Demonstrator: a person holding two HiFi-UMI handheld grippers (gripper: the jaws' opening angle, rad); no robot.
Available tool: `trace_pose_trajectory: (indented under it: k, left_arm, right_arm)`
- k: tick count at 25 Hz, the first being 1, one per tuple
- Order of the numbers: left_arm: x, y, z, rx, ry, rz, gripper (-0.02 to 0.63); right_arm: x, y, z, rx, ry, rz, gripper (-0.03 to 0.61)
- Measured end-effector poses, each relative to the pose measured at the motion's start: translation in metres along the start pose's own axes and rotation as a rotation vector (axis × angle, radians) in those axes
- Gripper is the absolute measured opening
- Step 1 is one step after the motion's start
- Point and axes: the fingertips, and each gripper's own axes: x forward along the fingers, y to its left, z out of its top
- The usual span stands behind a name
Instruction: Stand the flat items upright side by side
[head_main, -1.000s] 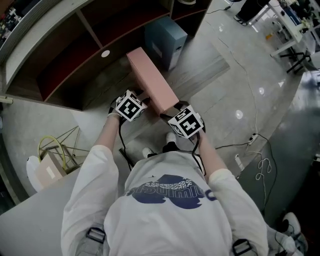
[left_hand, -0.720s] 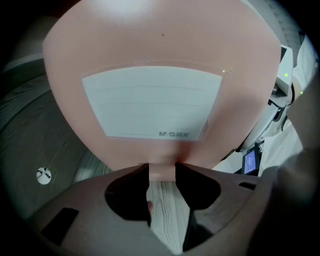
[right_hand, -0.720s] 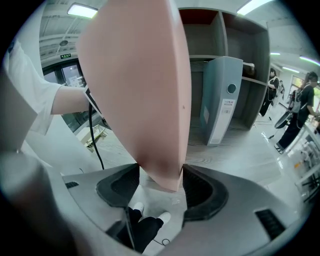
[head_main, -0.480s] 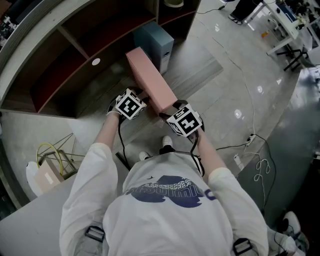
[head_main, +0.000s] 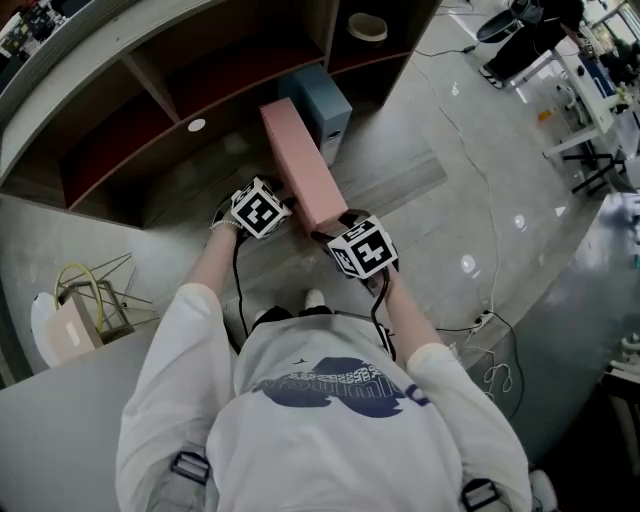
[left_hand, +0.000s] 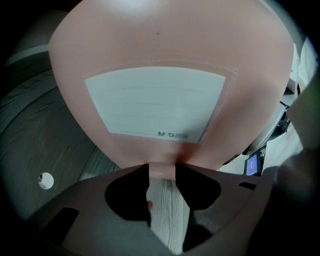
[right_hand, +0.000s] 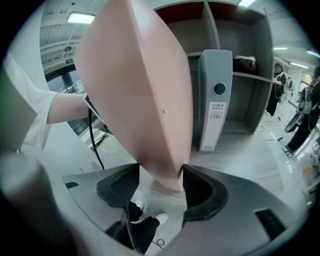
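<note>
Pink folder (head_main: 300, 165) and grey-blue folder (head_main: 322, 100) both lie in front of the largest thing in view, a dark wooden shelf unit (head_main: 150, 75) with open compartments that runs across the top of the head view. Below it is pale wood-grain floor (head_main: 390, 165).

The pink folder is off the floor, held at its near end between the two hands. Its long axis runs away from the person toward the shelf, and its far end reaches close beside the grey-blue folder, on that folder's left in the head view. From the right gripper view it leans over to the left rather than standing straight.

The grey-blue folder stands upright at the mouth of the shelf with its labelled spine facing the person, to the right of the pink one. I judge the coming move depends on this gap: the pink folder has to come upright and settle on the left flank of the grey-blue one, spine facing the same way.

The left gripper (left_hand: 162, 170) and right gripper (right_hand: 161, 175) point forward and steeply down, arms stretched ahead of the body. The right gripper is on the side nearer the standing folder. Each one's fingers (right_hand: 200, 195) are clamped on the pink folder's near bottom edge, the left on its labelled end and the right on a lower corner.
</note>
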Motion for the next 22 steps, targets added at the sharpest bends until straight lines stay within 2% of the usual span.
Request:
trace_pose_trajectory:
  k: [5,17,22]
  left_arm:
    - [-0.003,0.015,0.011,-0.043,-0.025,0.012,0.172]
    - [0.004,0.058,0.024,0.023,-0.030,-0.052,0.172]
    - [0.002,0.065,0.022,0.021,-0.022,-0.068,0.172]
  right_arm:
    - [0.001,-0.009,0.013,0.008,-0.001,0.008,0.270]
    - [0.018,-0.026,0.047,0.120,-0.028,-0.060,0.275]
    - [0.023,-0.035,0.057,0.181,-0.060,-0.102,0.268]
